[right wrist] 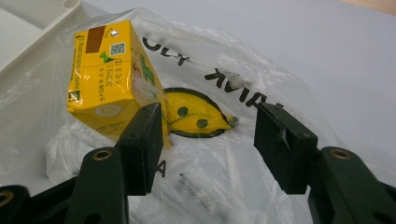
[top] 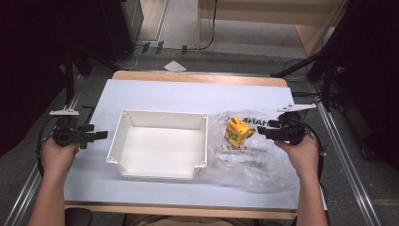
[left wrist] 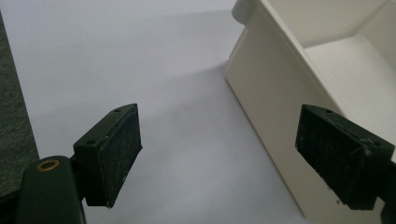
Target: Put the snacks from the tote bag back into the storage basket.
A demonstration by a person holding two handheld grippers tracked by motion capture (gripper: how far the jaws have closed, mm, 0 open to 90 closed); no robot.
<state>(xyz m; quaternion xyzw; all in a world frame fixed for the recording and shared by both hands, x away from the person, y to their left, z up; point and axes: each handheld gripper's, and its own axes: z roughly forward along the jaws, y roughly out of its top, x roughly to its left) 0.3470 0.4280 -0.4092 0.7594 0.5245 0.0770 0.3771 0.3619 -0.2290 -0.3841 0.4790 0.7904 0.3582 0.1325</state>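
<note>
Here, a white tub [top: 160, 146] sits in the middle of the pale tabletop [top: 188, 94], its inside bare, one corner of its front rim notched. Just to the right of it lies a crumpled clear plastic bag [top: 249, 160] printed with black lettering and a yellow mark; the bag's edge reaches up to the tub's right wall. A yellow carton [top: 237, 131] with green print rests on the bag near its upper part, tilted, close to the tub's right rim but apart from it.

In the right gripper view the carton [right wrist: 109, 93] stands just ahead and to the left of the jaws, with the bag [right wrist: 280, 70] spread under and behind it. Nothing lies between the carton and the right gripper [top: 264, 131] except loose film.

The right gripper [right wrist: 210, 135] has its jaws spread wide, gripping nothing; one pad [right wrist: 142, 144] is close against the carton's lower corner, though whether it touches cannot be told, and the other hangs over the bag.

The left gripper [top: 96, 135] is held over bare tabletop left of the tub. In the left gripper view its jaws [left wrist: 219, 154] stand wide apart and empty, with the tub's outer wall [left wrist: 261, 93] near the right-hand pad [left wrist: 336, 154].
</note>
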